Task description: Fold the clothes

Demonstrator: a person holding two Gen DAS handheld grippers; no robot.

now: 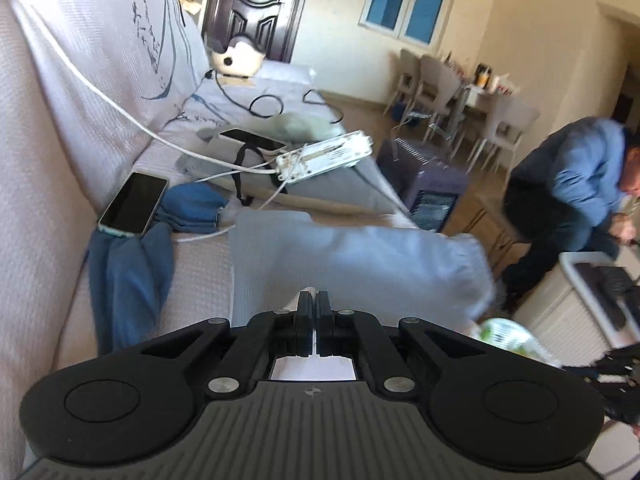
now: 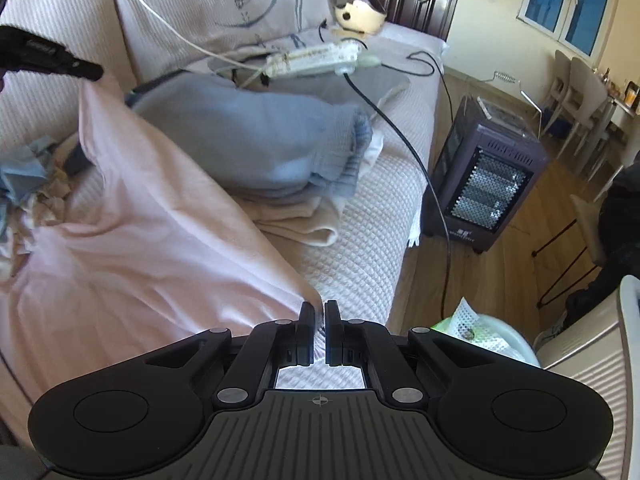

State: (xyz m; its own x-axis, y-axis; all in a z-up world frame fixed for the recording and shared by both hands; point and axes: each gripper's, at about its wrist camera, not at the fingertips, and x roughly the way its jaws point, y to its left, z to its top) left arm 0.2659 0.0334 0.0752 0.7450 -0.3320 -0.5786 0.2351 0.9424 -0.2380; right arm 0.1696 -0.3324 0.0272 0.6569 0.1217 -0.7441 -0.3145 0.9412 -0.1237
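The left gripper is a matte black plastic tool with two flat, narrow fingers on angled linkage arms fastened by round silver screws. Behind them lies a grey ribbed plate marked with a small crosshair, flanked by two rounded black lobes with circular recesses. The right gripper has the same build.

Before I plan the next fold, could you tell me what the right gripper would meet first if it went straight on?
Probably the white textured sofa cover, just beyond the pink cloth in the right gripper.
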